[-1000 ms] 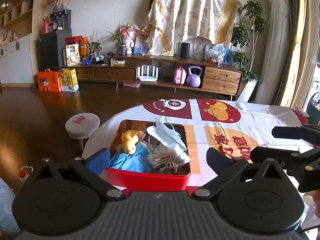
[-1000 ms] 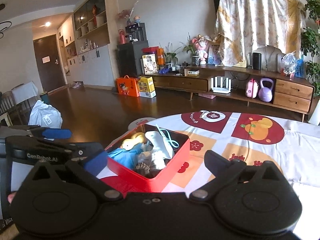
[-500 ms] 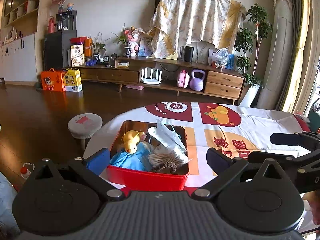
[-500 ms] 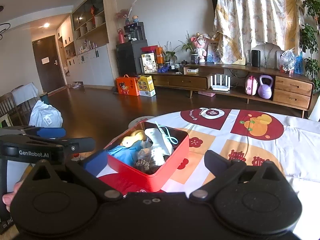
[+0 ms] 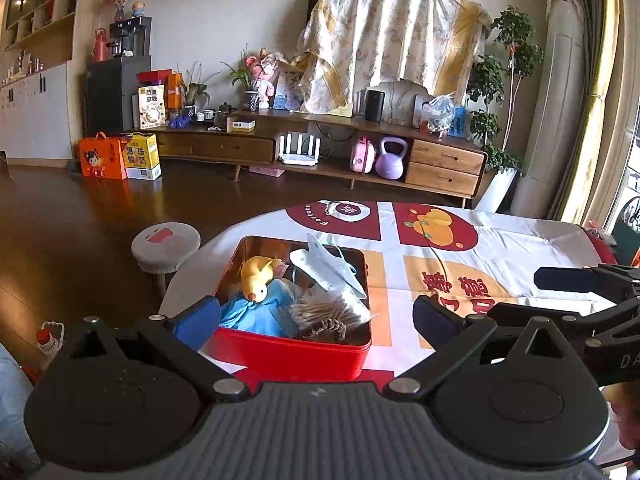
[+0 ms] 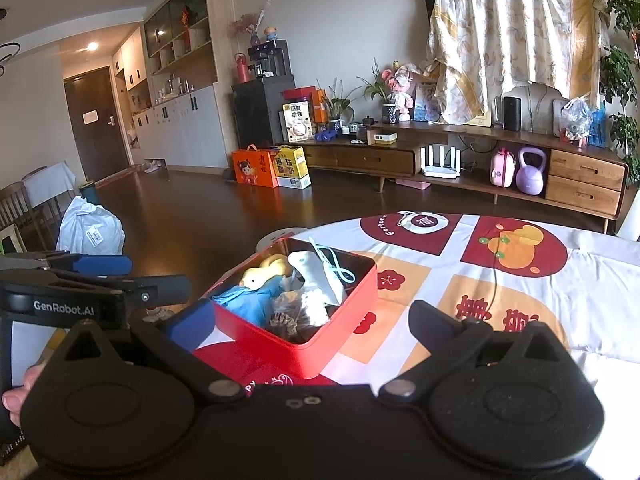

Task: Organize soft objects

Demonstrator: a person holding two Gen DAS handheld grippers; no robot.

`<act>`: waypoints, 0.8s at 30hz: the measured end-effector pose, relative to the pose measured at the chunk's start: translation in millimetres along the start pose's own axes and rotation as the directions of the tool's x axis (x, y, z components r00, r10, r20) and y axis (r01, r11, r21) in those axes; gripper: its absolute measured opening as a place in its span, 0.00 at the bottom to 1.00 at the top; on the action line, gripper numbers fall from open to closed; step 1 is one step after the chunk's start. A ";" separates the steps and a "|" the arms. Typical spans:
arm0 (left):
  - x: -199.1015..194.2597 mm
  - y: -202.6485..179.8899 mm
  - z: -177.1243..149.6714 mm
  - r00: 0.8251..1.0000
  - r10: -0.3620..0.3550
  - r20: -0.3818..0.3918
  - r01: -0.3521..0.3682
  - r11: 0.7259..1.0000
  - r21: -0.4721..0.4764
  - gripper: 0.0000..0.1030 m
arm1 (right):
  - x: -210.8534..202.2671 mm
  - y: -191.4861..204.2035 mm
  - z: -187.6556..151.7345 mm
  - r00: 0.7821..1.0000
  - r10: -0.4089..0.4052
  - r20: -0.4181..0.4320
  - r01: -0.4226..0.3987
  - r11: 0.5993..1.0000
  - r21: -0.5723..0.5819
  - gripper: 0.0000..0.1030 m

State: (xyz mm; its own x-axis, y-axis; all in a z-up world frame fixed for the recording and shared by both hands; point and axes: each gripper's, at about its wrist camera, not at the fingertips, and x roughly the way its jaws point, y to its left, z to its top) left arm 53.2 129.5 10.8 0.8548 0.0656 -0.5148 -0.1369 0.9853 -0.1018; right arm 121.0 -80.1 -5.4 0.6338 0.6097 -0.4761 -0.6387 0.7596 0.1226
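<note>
A red tin box [image 5: 288, 354] [image 6: 340, 330] stands on the round table near its front-left edge. It holds a yellow plush duck [image 5: 258, 278] [image 6: 264, 270], a blue cloth [image 5: 256, 312] [image 6: 250, 300], a white face mask [image 5: 324, 264] [image 6: 316, 272], a bag of cotton swabs [image 5: 332, 306] and a brown hair tie [image 5: 322, 328]. My left gripper [image 5: 314, 314] is open and empty, held just before the box. My right gripper [image 6: 310, 318] is open and empty, before the box's near corner. Each gripper shows at the other view's edge.
The table wears a white cloth [image 5: 500, 264] with red and orange patches. A small round stool [image 5: 166, 246] stands on the wooden floor left of the table. A long wooden TV cabinet [image 5: 320, 152] lines the far wall. A white bag [image 6: 90, 230] lies on the floor at left.
Both grippers have pulled back and risen slightly, so the box sits a little farther off. Both stay open and empty. The box contents have not moved.
</note>
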 end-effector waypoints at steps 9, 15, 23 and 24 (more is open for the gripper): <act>2.3 -1.4 -1.4 1.000 0.000 -0.008 0.000 1.000 -0.008 1.00 | 3.0 0.5 -7.3 1.000 0.003 -0.009 -0.003 1.000 0.000 1.00; 4.5 -1.9 -3.4 1.000 -0.008 -0.009 0.008 1.000 -0.013 1.00 | 2.6 1.8 -9.8 1.000 0.001 -0.010 -0.001 1.000 0.001 1.00; 3.3 -3.9 -6.5 1.000 -0.020 -0.004 0.020 1.000 -0.012 1.00 | -0.1 -1.0 -7.7 1.000 -0.015 -0.007 0.015 1.000 0.017 1.00; 2.5 -4.0 -6.3 1.000 -0.022 -0.001 0.022 1.000 -0.011 1.00 | -0.6 -1.4 -7.6 1.000 -0.019 -0.007 0.019 1.000 0.020 1.00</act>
State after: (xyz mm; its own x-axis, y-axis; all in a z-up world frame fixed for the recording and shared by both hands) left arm 52.8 124.8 4.6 0.8570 0.0439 -0.5134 -0.1237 0.9847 -0.1224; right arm 118.2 -83.3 -11.9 0.6429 0.5933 -0.4844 -0.6174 0.7757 0.1307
